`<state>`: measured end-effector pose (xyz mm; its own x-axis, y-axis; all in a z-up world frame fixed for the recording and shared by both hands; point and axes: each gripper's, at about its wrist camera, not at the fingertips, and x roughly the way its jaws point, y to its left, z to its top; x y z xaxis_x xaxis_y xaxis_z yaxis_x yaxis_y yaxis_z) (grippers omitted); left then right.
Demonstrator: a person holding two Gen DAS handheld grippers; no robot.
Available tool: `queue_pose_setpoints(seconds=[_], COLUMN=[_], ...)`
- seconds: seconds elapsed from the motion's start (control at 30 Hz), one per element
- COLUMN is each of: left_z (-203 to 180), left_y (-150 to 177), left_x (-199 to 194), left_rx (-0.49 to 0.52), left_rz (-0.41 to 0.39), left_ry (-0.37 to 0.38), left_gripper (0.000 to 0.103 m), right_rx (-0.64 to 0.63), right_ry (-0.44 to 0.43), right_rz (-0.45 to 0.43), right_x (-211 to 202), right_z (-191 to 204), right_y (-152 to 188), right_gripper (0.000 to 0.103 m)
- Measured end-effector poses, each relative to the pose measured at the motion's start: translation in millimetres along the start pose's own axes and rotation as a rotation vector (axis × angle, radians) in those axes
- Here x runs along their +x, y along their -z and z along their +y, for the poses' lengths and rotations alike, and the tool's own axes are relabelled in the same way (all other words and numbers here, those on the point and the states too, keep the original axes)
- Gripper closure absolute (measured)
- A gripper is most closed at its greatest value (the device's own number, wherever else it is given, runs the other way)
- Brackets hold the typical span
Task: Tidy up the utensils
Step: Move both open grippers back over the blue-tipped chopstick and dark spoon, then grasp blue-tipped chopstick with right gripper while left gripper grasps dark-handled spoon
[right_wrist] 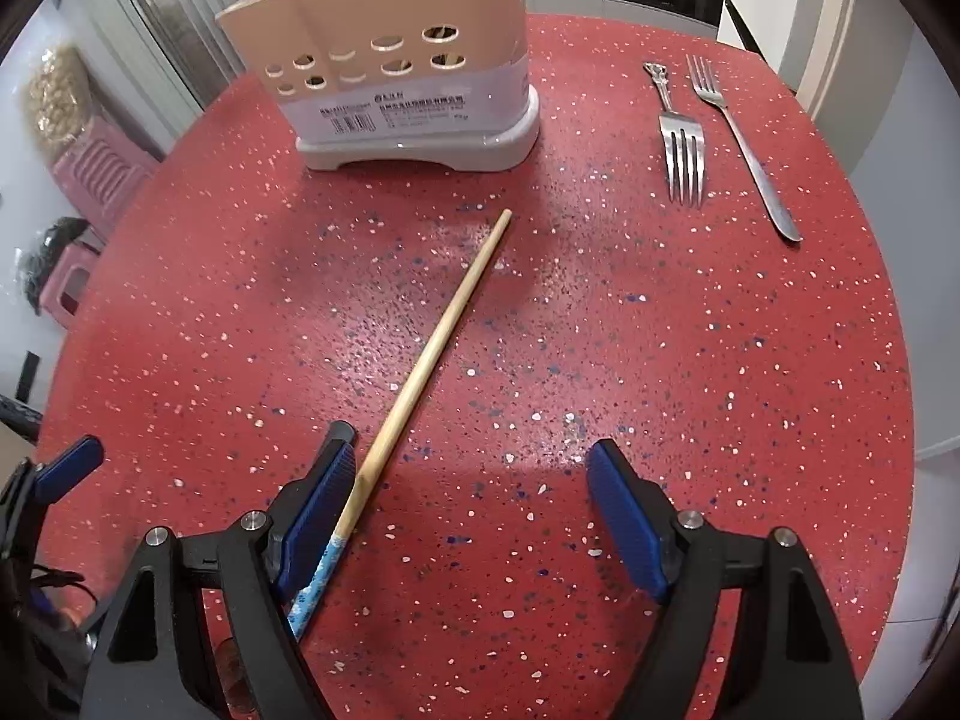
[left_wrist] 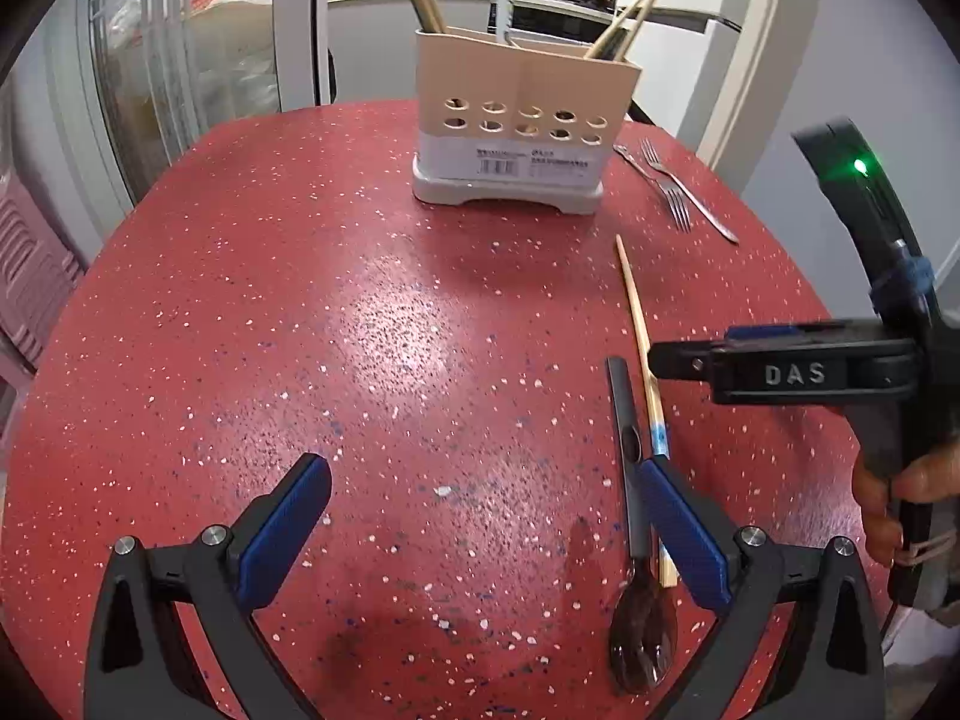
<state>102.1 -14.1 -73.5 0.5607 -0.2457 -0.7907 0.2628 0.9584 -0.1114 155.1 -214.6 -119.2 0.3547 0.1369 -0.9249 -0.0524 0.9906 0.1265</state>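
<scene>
The table [left_wrist: 300, 312] is bare left of the holder [left_wrist: 516, 120]. Right of it lie two forks [right_wrist: 714, 144], a chopstick [right_wrist: 432, 348] and a spoon [left_wrist: 636, 570].

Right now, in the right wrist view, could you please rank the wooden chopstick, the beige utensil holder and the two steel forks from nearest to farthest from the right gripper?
1. Wooden chopstick, beside its left finger.
2. Beige utensil holder, far left.
3. Two steel forks, far right; too close to call against the holder.
</scene>
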Motion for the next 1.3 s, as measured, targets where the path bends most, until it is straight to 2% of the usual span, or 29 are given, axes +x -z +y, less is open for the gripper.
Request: queue_pose_setpoints(seconds=[0.23, 0.3, 0.37, 0.5, 0.77, 0.93, 1.0, 1.17, 1.27, 1.3], left_z=[7.0, 8.4, 8.6, 8.9, -19.2, -42.6, -47.9, -53.5, -55.6, -56.5], left_y=[5.0, 6.1, 8.7, 8.8, 3.2, 0.4, 0.0, -4.3, -8.0, -8.3], left_x=[-2.5, -3.0, -4.6, -3.5, 14.6, 36.5, 42.7, 45.6, 45.6, 45.3], left_rx=[-0.008, -0.002, 0.003, -0.013, 0.037, 0.082, 0.093, 0.110, 0.118, 0.118], left_rz=[-0.003, -0.002, -0.005, 0.007, 0.064, 0.122, 0.137, 0.136, 0.139, 0.181], left_ry=[-0.038, -0.068, -0.085, -0.054, -0.012, -0.030, -0.036, -0.043, -0.038, -0.020], left_gripper=[0.000, 0.000, 0.000, 0.000, 0.000, 0.000, 0.000, 0.000, 0.006, 0.009], right_rx=[-0.062, -0.116, -0.150, -0.164, -0.262, -0.251, -0.244, -0.190, -0.167, -0.166], right_ry=[0.069, 0.113, 0.121, 0.099, 0.084, 0.068, 0.063, 0.076, 0.086, 0.087], right_rz=[-0.001, 0.007, -0.006, 0.006, 0.022, 0.035, 0.036, 0.067, 0.083, 0.088], right_x=[8.6, 13.4, 12.2, 10.2, -5.6, -10.4, -7.3, -4.4, -2.9, -1.8], right_z=[19.9, 29.8, 34.0, 27.7, 1.8, -19.2, -26.4, -32.1, -35.4, -34.9], right_y=[-1.1, 1.8, 5.0, 10.4, 27.3, 30.8, 25.1, 13.7, 6.4, 4.1], right_gripper=[0.021, 0.021, 0.021, 0.021, 0.024, 0.031, 0.038, 0.048, 0.053, 0.057])
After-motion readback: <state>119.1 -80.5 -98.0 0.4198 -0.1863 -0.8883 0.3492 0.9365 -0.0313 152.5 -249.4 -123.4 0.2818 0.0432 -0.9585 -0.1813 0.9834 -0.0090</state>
